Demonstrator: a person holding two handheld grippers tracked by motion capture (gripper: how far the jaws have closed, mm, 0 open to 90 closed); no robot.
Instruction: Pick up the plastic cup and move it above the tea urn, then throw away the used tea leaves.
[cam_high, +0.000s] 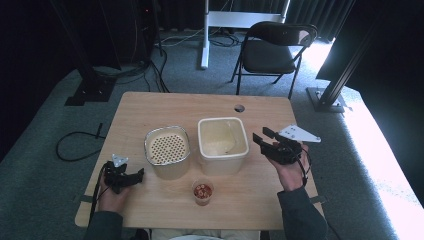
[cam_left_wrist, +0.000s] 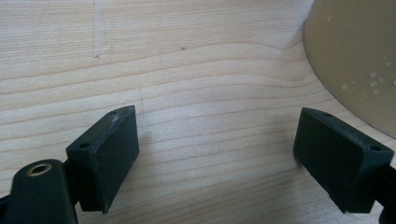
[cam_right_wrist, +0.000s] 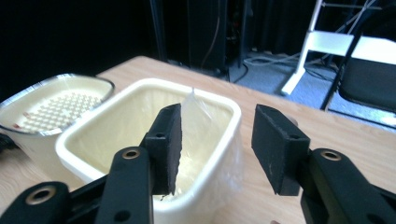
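Observation:
On the wooden table (cam_high: 150, 107) a cream square tub (cam_high: 222, 164) holds a clear plastic film (cam_high: 226, 143). Left of it stands a tub with a perforated insert (cam_high: 167, 146). A small clear cup (cam_high: 202, 191) of reddish pieces sits in front of them. My right gripper (cam_high: 261, 135) hovers open just right of the cream tub (cam_right_wrist: 224, 105). In the right gripper view, a tip of the film (cam_right_wrist: 198, 116) rises inside the tub beyond my right gripper (cam_right_wrist: 217, 140). My left gripper (cam_high: 140, 173) lies low near the front left, open (cam_left_wrist: 217, 144), with bare wood between its jaws and the perforated tub's wall (cam_left_wrist: 355, 51) beside it.
A black folding chair (cam_high: 275, 47) and a white stand leg (cam_high: 205, 35) are beyond the table's far edge. A cable hole (cam_high: 239, 108) is near that edge. A black cable (cam_high: 75, 145) loops on the carpet to the left. Bright light falls on the floor at right.

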